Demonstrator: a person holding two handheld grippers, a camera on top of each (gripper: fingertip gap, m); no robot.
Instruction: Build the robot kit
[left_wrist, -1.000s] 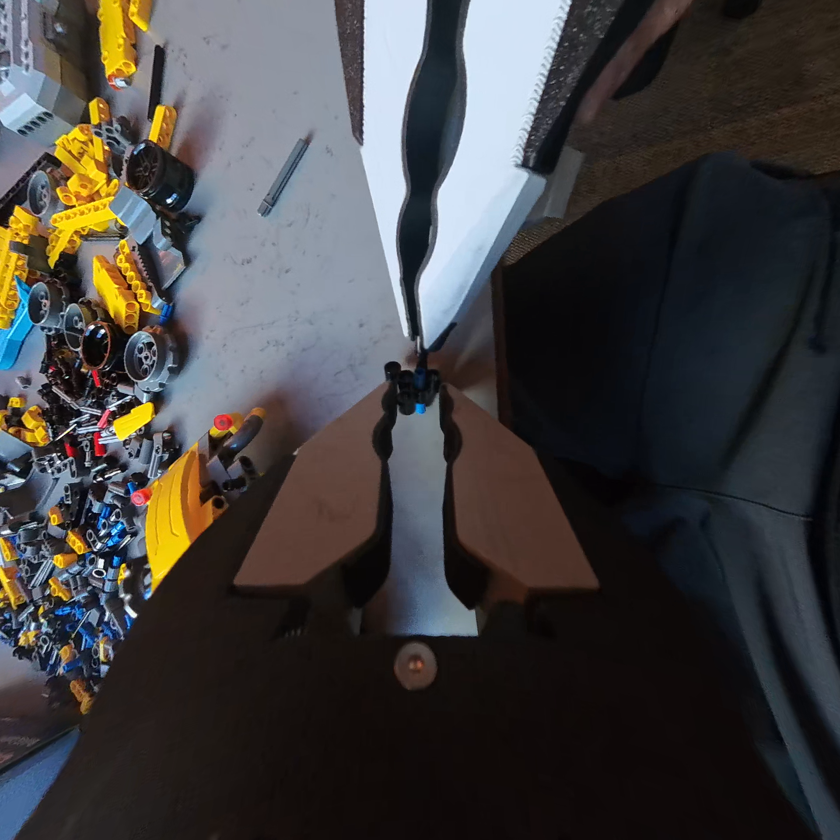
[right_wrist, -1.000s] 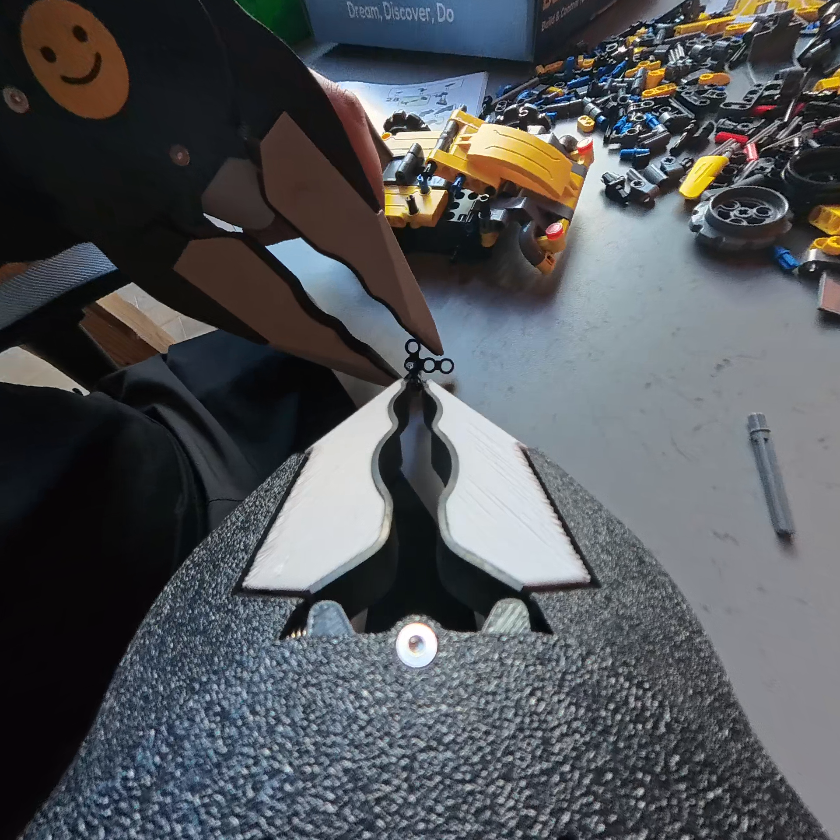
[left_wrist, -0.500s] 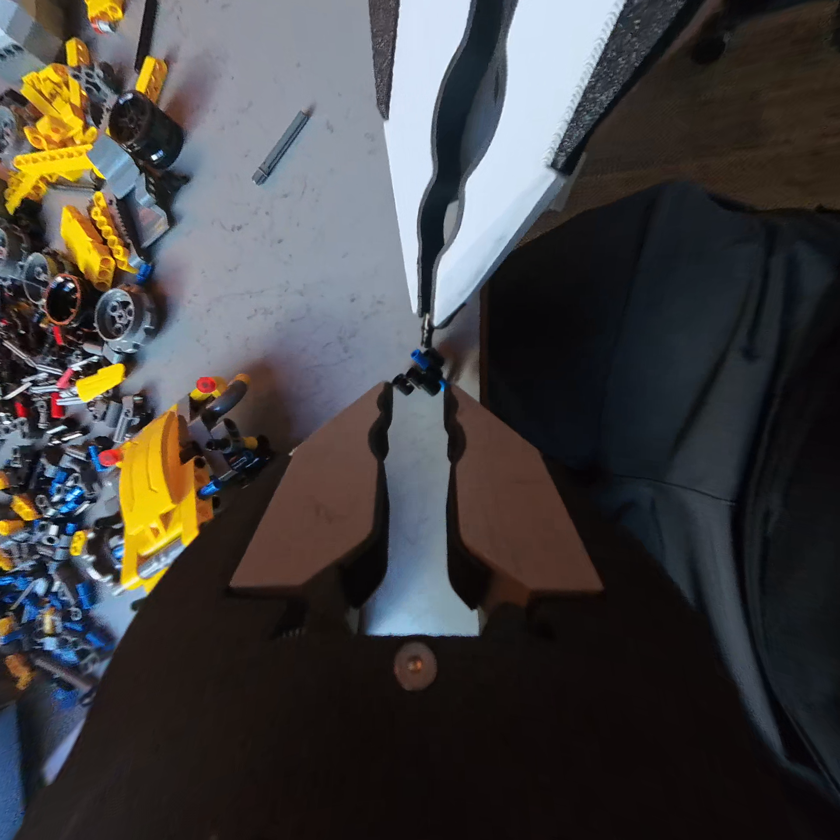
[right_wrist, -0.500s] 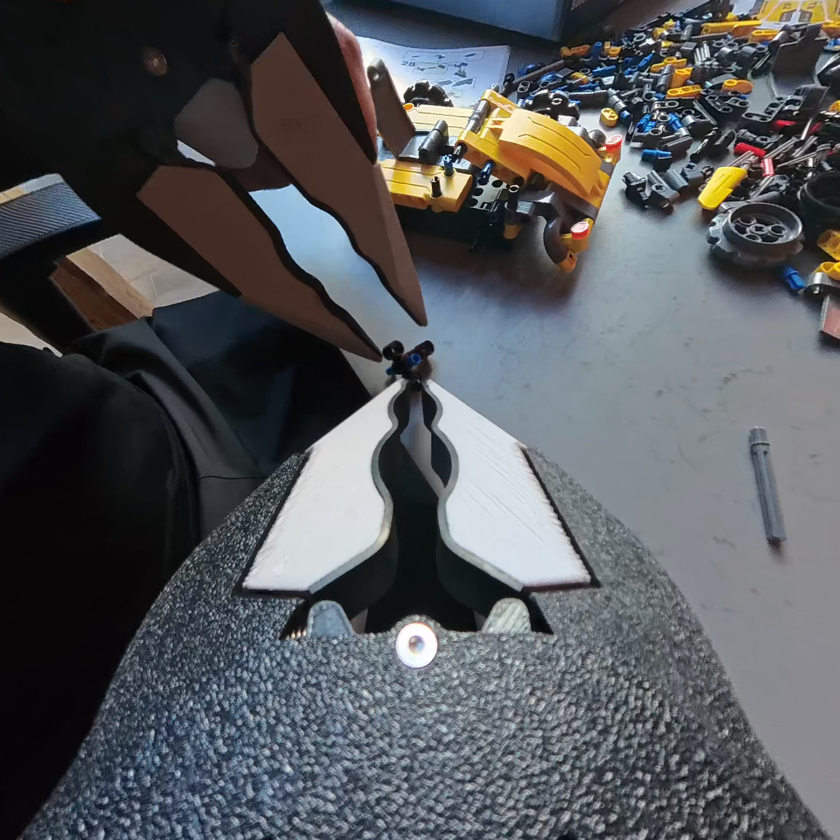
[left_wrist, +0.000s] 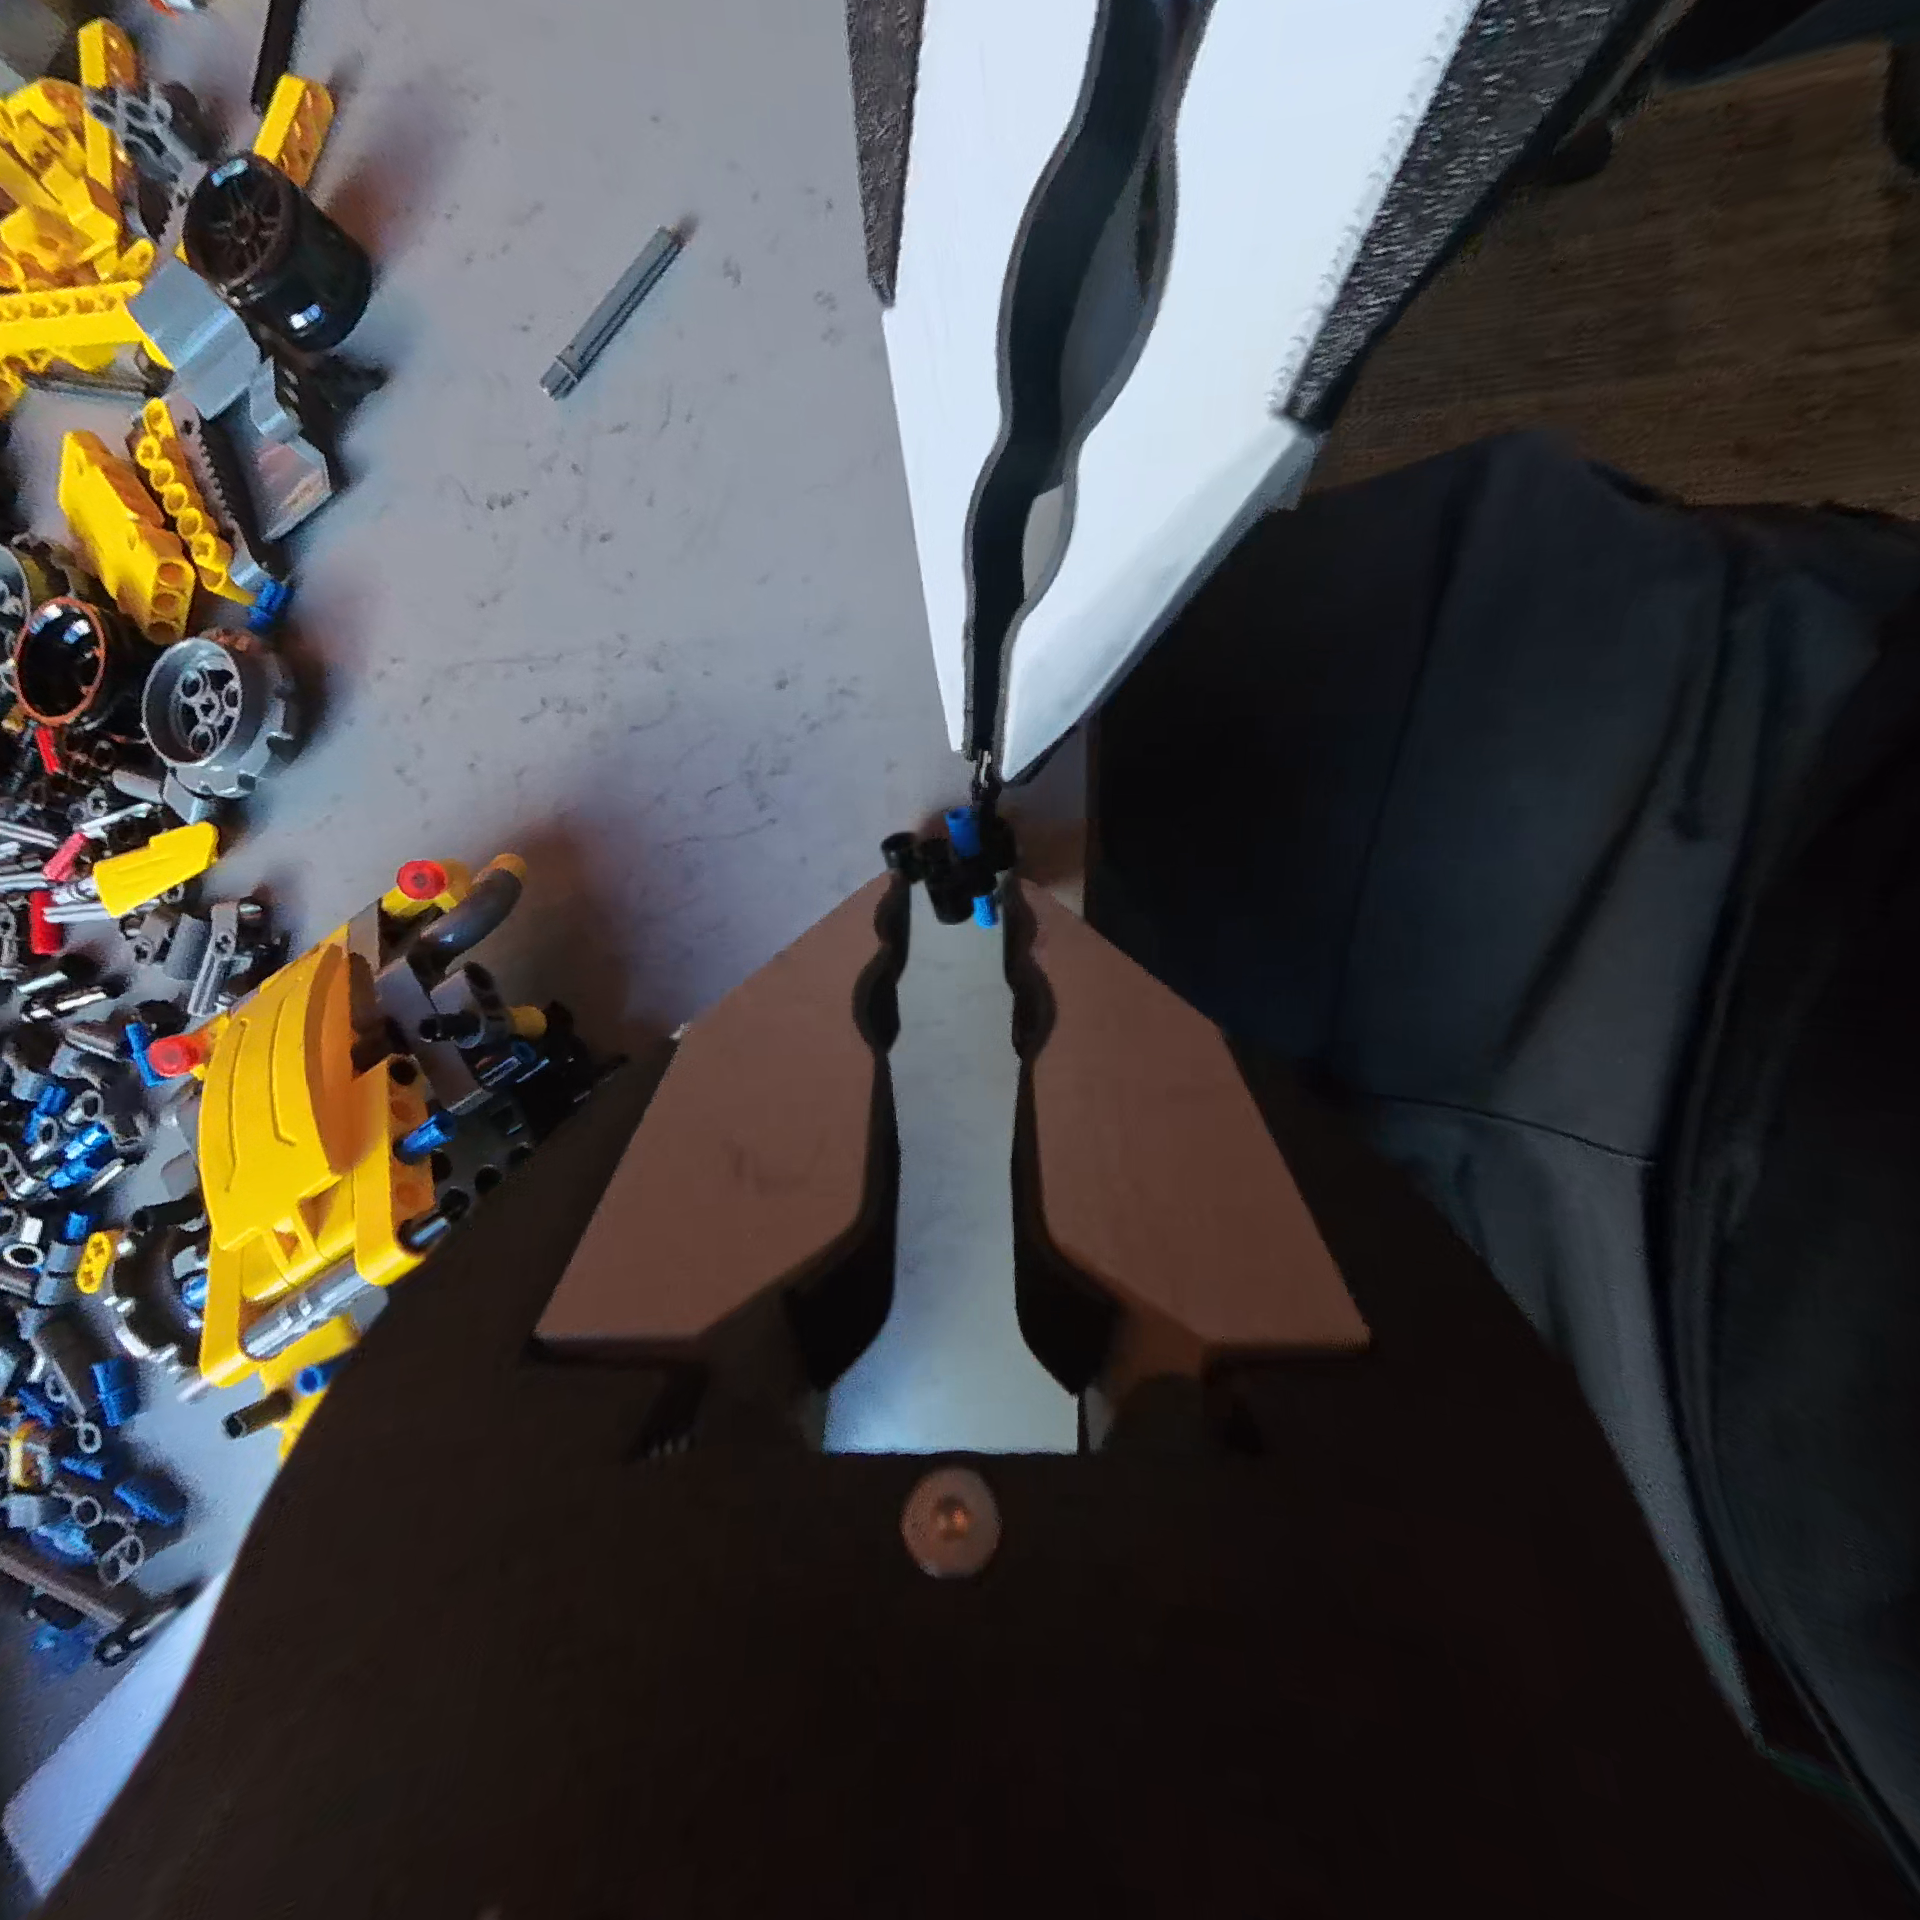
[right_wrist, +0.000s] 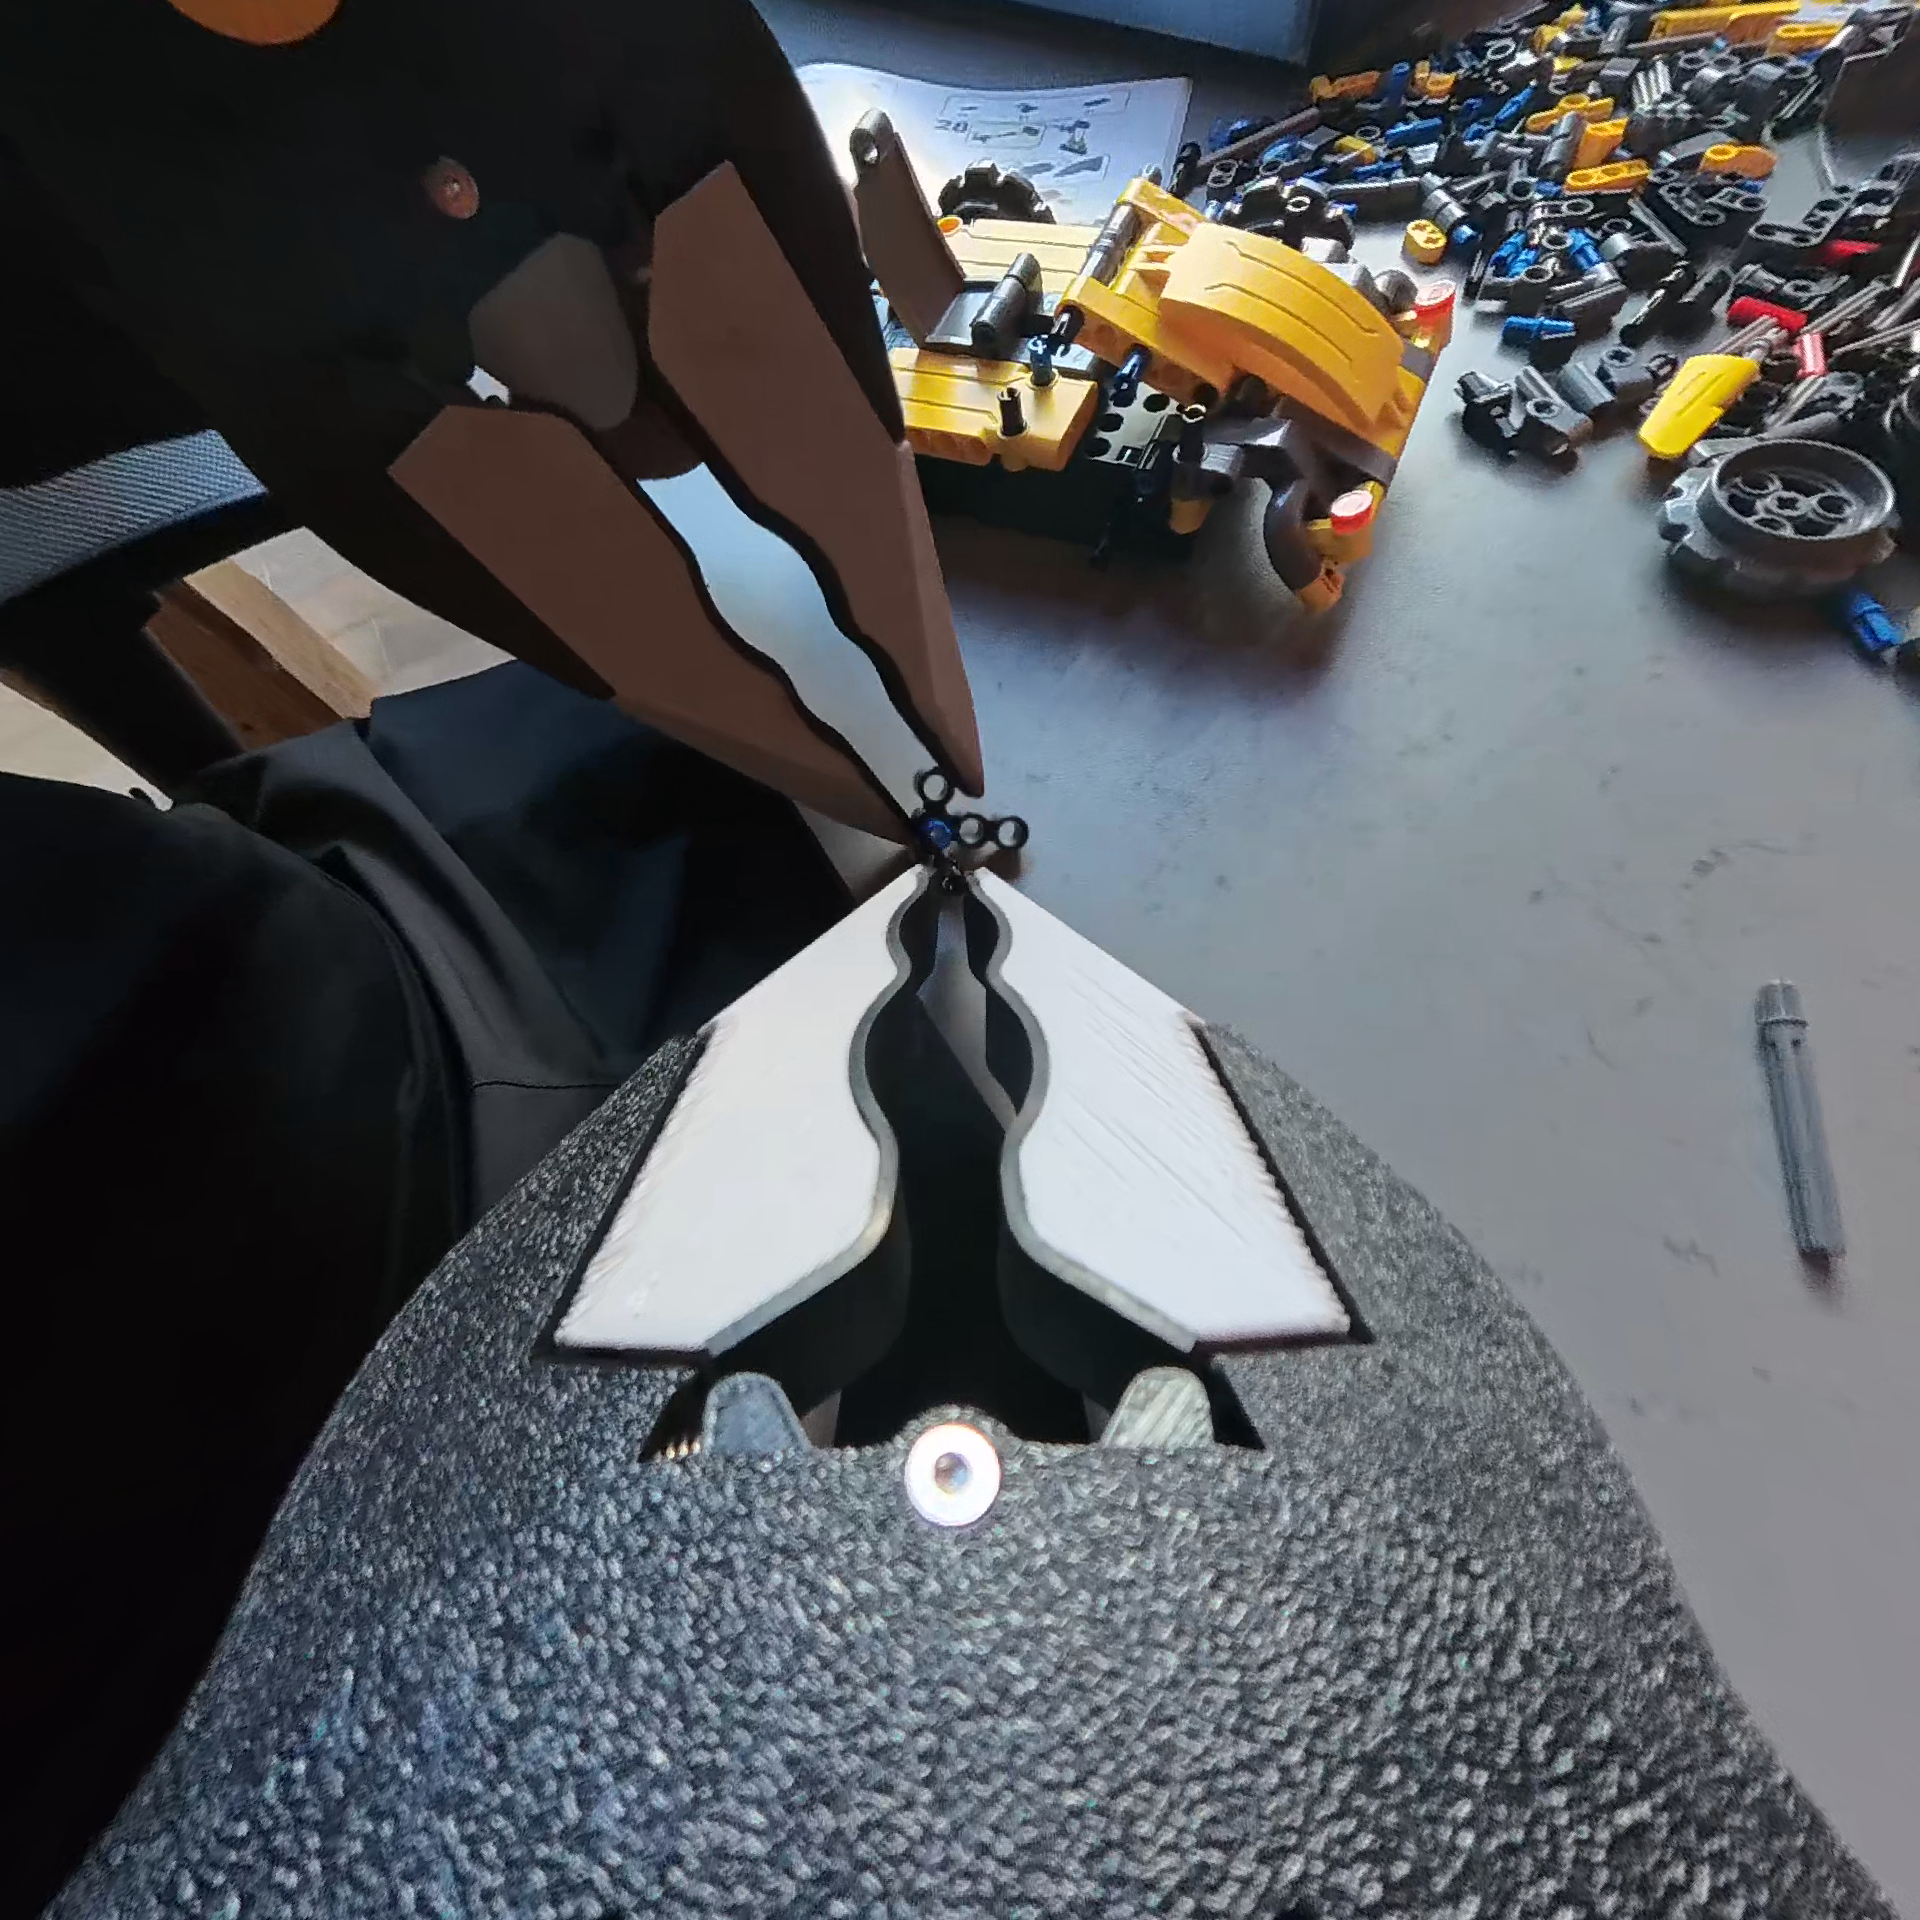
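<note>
My left gripper, with brown fingers, is shut on a small black connector piece that carries blue pins. It hangs in the air just off the grey table's near edge. My right gripper, with white fingers, meets it tip to tip and is shut on a thin black part that touches the connector. The left gripper also shows in the right wrist view, coming down from the upper left. The right gripper also shows in the left wrist view, coming from the top.
A partly built yellow model lies on the grey table. Behind it is a pile of loose parts, with a grey wheel hub, a lone grey axle and an instruction booklet. A person's dark clothing lies below the grippers.
The two grippers stay tip to tip. The black connector has turned between them, and half a second ago the tips stood slightly apart. Both grippers have shifted a little over the table edge.
</note>
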